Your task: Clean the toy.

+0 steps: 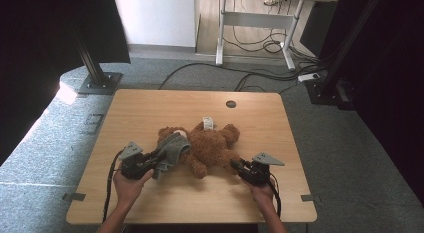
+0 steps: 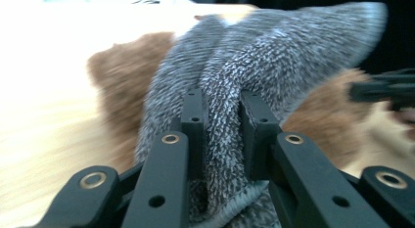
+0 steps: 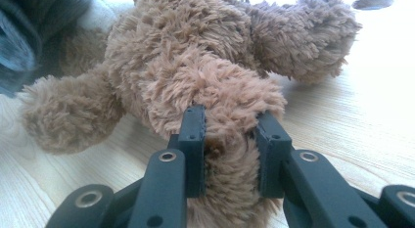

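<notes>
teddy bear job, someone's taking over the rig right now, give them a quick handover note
Left gripper: shut on a fold of the grey knit hat, which lies over the bear's head end.
Right gripper: shut on one leg of the teddy bear, steadying it.
The bear lies flat in the middle of the wooden table, a white tag sticking up from it.
Done: hat gripped and partly over the head.
Left: it looks like the hat still needs pulling fully on or off; the direction can't be told from this moment. Then let go of both.
</notes>
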Demonstrator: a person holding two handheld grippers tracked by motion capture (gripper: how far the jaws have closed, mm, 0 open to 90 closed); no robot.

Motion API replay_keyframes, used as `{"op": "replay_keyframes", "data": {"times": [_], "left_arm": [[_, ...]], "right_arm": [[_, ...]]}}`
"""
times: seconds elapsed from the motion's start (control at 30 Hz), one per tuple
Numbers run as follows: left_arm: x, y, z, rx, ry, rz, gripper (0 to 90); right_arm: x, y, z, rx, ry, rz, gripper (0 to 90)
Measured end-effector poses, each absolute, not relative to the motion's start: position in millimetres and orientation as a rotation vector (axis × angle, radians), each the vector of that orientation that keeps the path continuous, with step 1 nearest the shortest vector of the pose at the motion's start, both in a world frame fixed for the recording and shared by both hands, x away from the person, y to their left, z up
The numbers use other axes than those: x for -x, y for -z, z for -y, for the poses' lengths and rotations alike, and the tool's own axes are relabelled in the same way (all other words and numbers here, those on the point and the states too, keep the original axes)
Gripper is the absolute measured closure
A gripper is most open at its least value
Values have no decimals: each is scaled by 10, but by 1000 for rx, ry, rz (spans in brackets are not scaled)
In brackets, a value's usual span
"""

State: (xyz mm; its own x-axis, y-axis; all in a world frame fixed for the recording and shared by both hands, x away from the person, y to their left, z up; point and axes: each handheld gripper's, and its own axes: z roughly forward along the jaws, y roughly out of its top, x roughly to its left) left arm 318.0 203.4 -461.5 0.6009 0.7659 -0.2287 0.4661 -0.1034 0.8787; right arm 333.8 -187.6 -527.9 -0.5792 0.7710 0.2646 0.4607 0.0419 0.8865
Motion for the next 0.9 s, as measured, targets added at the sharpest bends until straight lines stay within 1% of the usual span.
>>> {"op": "replay_keyframes", "data": {"times": [0.13,0.27,0.43,0.57,0.7,0.9], "left_arm": [[-3205,4483,-1731,-1775,-313,-941,744],[-3236,4431,-1316,-1828,-269,-862,744],[-3283,4484,-854,-1904,-261,-790,744],[-3382,4655,-558,-1963,-233,-790,744],[-3426,4816,-443,-2003,-240,-810,743],[-3428,4899,-532,-2000,-261,-823,746]], "right_arm": [[-3326,5284,1865,-1254,-1546,-2041,700],[-3329,5288,1870,-1258,-1547,-2041,699],[-3339,5299,1862,-1261,-1548,-2039,699],[-3332,5298,1864,-1259,-1549,-2040,699],[-3326,5299,1864,-1261,-1548,-2042,700],[-3326,5294,1860,-1258,-1537,-2047,704]]}}
